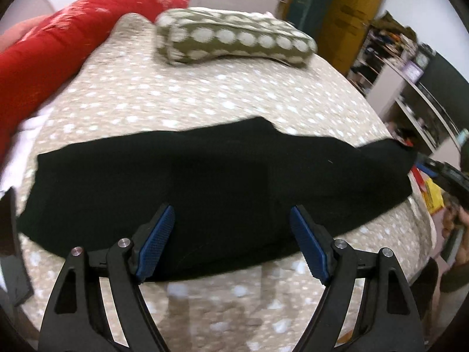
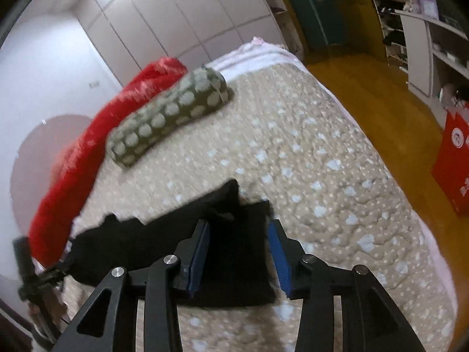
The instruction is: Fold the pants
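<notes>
Black pants (image 1: pixel 205 170) lie folded in a long band across the beige dotted bed cover (image 1: pixel 205 99). My left gripper (image 1: pixel 231 209) hovers over the band's near edge, its blue pads (image 1: pixel 158 243) spread wide with nothing pinched. In the right wrist view, my right gripper (image 2: pixel 239 223) stands open above one end of the pants (image 2: pixel 234 264). The cloth lies between its fingers and the pads do not press it. That gripper (image 1: pixel 448 176) also shows at the right edge of the left wrist view, beside the pants' end. The left gripper (image 2: pixel 29 267) appears at the far left, dark and blurred.
A green pillow with white dots (image 1: pixel 234 38) and a red blanket (image 1: pixel 73 41) lie at the head of the bed. Past the bed's right edge are a wooden floor (image 2: pixel 366 88), white shelves (image 2: pixel 425 44) and a red box (image 2: pixel 454 152).
</notes>
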Motion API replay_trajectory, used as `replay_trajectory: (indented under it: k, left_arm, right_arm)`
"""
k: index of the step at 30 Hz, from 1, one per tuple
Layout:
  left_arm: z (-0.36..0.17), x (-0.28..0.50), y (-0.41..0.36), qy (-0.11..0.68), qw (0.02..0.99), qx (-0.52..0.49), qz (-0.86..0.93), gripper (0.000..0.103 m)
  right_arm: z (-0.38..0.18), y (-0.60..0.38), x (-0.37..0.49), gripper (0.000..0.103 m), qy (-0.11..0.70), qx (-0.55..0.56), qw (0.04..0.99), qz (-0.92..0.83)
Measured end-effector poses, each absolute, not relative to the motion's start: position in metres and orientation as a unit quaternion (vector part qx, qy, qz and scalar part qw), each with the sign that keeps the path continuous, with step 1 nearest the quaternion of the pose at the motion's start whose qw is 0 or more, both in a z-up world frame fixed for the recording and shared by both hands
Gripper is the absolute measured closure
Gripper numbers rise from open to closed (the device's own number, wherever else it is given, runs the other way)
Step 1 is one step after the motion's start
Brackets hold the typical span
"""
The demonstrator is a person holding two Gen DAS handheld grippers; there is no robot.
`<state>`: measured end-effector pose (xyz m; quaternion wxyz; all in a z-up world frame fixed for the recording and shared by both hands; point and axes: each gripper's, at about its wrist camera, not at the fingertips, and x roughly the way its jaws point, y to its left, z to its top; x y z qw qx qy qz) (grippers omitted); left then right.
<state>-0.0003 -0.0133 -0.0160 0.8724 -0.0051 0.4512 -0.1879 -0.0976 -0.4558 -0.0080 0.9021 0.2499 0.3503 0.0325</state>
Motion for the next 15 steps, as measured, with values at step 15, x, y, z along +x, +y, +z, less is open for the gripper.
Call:
replay_trajectory:
  k: [15]
  left_arm:
    - [-0.011, 0.007, 0.023, 0.453, 0.879, -0.051, -0.137, 0.022]
  right_arm:
    - [-0.026, -0.426, -0.074, 0.098, 0.34, 0.285, 0.895, 0.048]
